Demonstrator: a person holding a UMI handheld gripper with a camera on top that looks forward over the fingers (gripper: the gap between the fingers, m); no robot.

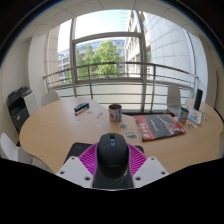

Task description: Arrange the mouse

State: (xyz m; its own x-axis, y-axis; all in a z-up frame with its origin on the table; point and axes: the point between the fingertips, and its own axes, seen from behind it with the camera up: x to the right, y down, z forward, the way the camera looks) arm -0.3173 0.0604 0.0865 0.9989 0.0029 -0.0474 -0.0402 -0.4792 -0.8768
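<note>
A black printer-like machine point(18, 103) is standing at the left, beside the light wooden round table point(60, 125). A small dark flat object point(81, 106) is lying further along the tabletop. The dark grey computer mouse point(112, 150) is sitting between the magenta pads of the gripper point(112, 160), whose fingers are pinching its sides. A metal mug point(115, 113) is standing beyond it. A red patterned magazine point(160, 126) is lying to the right.
</note>
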